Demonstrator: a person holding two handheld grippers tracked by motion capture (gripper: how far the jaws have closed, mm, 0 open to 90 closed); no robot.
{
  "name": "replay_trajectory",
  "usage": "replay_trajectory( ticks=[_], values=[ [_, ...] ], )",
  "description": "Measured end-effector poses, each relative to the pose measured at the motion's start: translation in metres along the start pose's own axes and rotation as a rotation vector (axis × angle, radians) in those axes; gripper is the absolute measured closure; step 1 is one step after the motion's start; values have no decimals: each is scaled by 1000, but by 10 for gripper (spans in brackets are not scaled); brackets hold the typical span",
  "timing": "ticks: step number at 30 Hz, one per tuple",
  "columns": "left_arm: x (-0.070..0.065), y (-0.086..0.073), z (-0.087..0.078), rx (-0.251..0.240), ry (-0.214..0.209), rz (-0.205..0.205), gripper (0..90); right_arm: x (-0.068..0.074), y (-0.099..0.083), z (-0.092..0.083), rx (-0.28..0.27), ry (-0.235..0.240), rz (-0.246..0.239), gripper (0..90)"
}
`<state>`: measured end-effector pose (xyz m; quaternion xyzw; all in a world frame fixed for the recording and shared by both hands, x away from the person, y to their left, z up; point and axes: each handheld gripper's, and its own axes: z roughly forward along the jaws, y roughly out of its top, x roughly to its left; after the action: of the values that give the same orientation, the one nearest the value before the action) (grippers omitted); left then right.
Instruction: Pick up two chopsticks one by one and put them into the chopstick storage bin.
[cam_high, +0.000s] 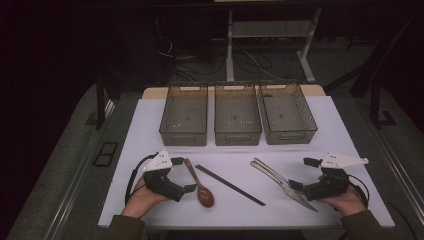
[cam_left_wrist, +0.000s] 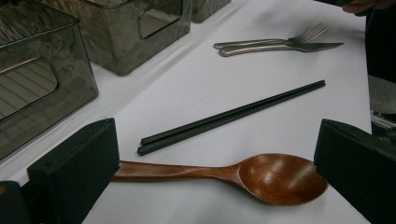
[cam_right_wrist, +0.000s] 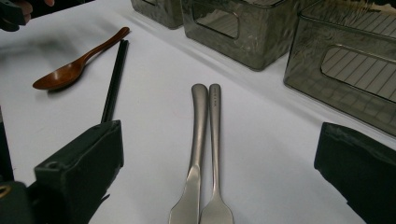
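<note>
The wooden spoon (cam_left_wrist: 243, 175) lies low in the left gripper view, between the wide-spread jaws of the left gripper (cam_high: 172, 175), bowl by one jaw, handle by the other. I'd say closing across its slim neck would hold better than the rounded bowl. It's glossy brown wood; the black chopsticks (cam_left_wrist: 231, 116) just above are matte and straight. The right gripper (cam_high: 306, 175), jaws likewise apart, faces the steel knife (cam_right_wrist: 196, 149) and fork (cam_right_wrist: 215, 149). Three smoky ribbed plastic bins (cam_high: 238, 131) line the upper centre of the high view.

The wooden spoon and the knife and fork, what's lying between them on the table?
The black chopsticks, a pair lying side by side on the white table; the high view shows them between the wooden spoon and the knife and fork.
</note>
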<state>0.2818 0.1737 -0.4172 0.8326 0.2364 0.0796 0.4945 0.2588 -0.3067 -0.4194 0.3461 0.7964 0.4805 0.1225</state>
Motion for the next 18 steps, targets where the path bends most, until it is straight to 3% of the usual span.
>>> replay_trajectory(
  ticks=[9, 18],
  values=[
    [-1, 5, 8, 7, -28, 6, 29, -2, -1, 0, -1, 1, 9, 9],
    [-7, 11, 20, 13, -68, 23, 141, 2, 1, 1, -1, -2, 5, 9]
  ],
)
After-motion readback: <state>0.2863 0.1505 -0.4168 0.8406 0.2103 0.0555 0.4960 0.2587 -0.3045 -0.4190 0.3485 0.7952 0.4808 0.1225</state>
